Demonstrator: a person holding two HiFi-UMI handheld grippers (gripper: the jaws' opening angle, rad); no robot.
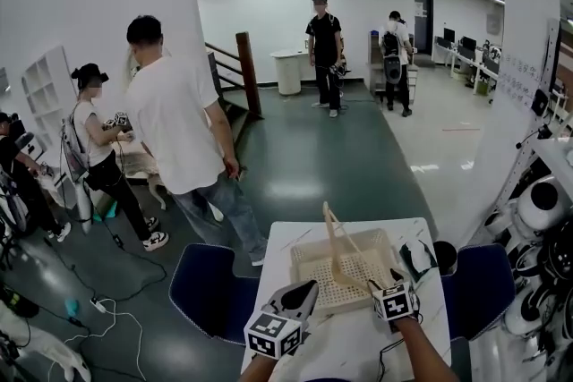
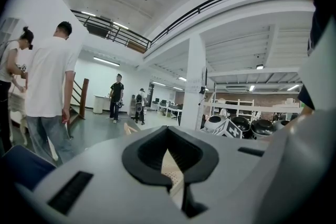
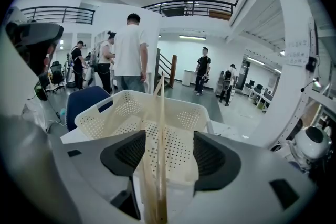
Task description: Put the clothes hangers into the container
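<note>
Nearest the lens, the left gripper (image 1: 303, 291) is being held clenched and empty at the near left corner of the container (image 1: 297, 268), a perforated cream bin that is being supported on a white table (image 1: 285, 237). At the container's near right corner, the right gripper (image 3: 168, 152) is being held with its jaws spread. A wooden clothes hanger (image 3: 160, 113) is being stood tilted between them, touching neither pad, its top rising above the container's rim.
</note>
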